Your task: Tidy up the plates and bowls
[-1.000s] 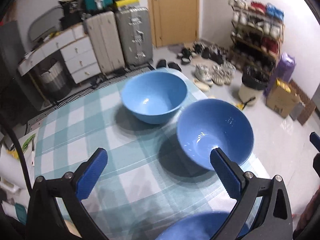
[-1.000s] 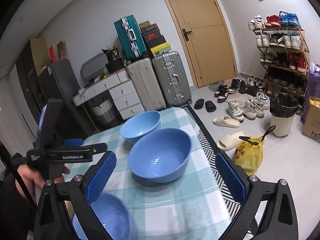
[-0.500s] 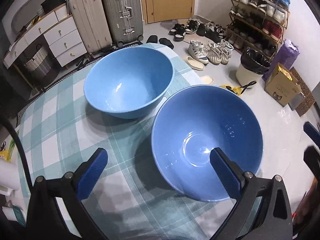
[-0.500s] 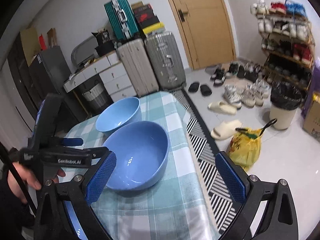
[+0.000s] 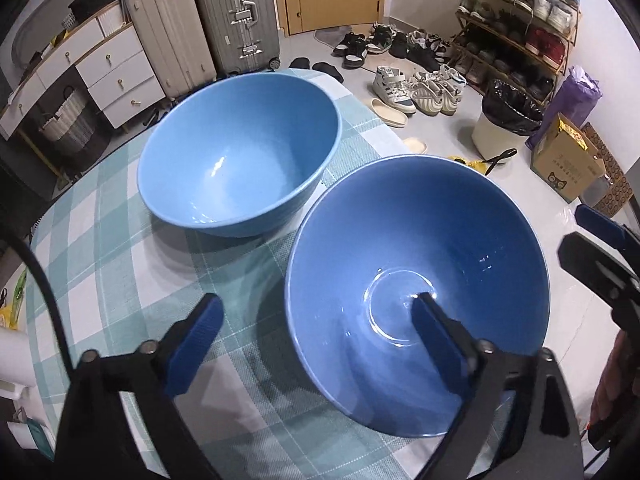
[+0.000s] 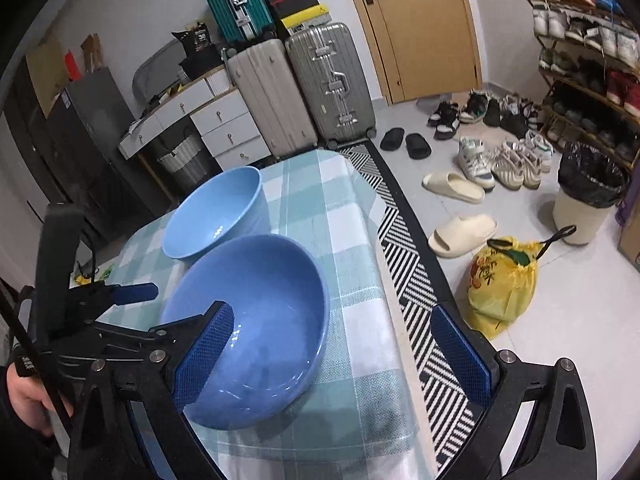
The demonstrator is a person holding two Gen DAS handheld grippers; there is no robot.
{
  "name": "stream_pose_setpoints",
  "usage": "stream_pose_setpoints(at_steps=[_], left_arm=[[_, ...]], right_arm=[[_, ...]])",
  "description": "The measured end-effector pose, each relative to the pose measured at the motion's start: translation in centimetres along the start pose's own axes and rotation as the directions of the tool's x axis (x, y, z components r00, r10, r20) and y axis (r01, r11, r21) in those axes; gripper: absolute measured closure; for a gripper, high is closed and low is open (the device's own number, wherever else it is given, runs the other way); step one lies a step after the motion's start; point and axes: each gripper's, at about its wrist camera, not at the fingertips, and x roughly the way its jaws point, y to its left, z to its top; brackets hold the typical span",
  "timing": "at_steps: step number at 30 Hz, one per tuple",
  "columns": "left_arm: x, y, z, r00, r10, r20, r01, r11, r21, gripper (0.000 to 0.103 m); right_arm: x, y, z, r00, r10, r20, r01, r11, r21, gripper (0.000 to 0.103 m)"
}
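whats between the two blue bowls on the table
Nothing stands between them. In the left wrist view only a narrow strip of checked tablecloth separates the lighter bowl from the darker bowl; their rims sit close but apart.

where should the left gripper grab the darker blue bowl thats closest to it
Probably by the rim. The darker blue bowl sits upright with a thin flaring wall, far too wide to span. The left gripper, its jaws just closing, already straddles the near-left rim from above: one finger inside, one outside. Pinch there.
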Motion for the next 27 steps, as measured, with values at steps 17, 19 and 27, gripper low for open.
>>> stream_pose_setpoints(at_steps=[17, 19, 27], left_arm=[[1.9, 0.8, -0.8, 0.988, -0.118, -0.094, 0.116, 0.993, -0.034, 0.072], [2.0, 0.8, -1.2, 0.986, -0.128, -0.104, 0.126, 0.992, -0.029, 0.078], [1.6, 1.7, -1.9, 0.988, -0.112, -0.104, 0.109, 0.993, -0.037, 0.092]], right_arm=[[2.9, -0.1, -0.7, 0.997, 0.0, -0.072, -0.001, 1.0, -0.005, 0.003], [2.7, 0.0, -0.8, 0.997, 0.0, -0.071, 0.0, 1.0, -0.005, 0.004], [3.2, -0.7, -1.1, 0.992, 0.005, -0.129, -0.001, 1.0, 0.031, 0.037]])
